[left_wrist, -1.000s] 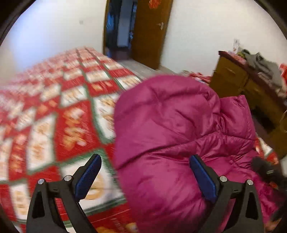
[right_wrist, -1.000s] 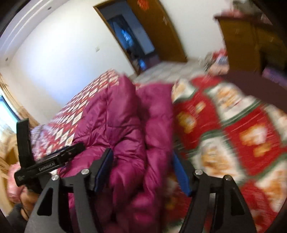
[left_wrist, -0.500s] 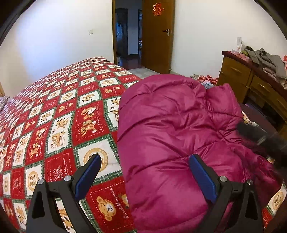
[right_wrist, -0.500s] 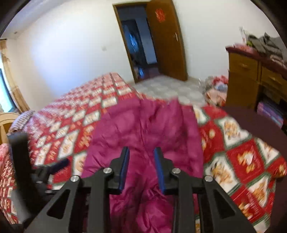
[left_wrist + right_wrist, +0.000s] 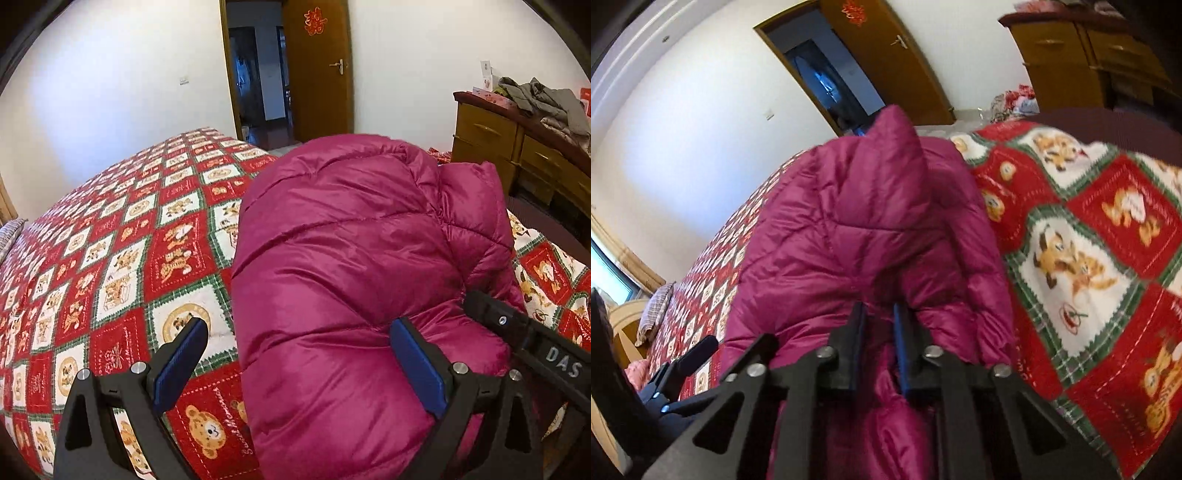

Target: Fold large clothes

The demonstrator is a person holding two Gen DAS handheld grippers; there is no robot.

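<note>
- Where the magenta down jacket (image 5: pixel 351 277) lies bunched on the red patchwork bedspread (image 5: pixel 122 258), it fills the centre and the 3 to 6 o'clock sector of the left wrist view.
- Left gripper (image 5: pixel 295 354): jaws stand wide apart. One blue pad is over the bedspread at 7 o'clock; the other rests against the jacket's surface at 5 o'clock. No fabric is clamped between them.
- Right gripper (image 5: pixel 880 343): jaws are closing and now stand only a narrow slot apart. A fold of jacket fabric (image 5: pixel 849 229) sits between the blue pads, which pinch it.
- From the right wrist camera, a pointed peak of the jacket rises toward 12 o'clock; bedspread is exposed from 2 to 5 o'clock.
- Right gripper body is visible in the left wrist view at 4 o'clock, touching the jacket's edge.
- Wooden door (image 5: pixel 317 70) stands at 12 o'clock; wooden dresser (image 5: pixel 517 147) with piled grey clothing (image 5: pixel 543 99) at 2 o'clock.
</note>
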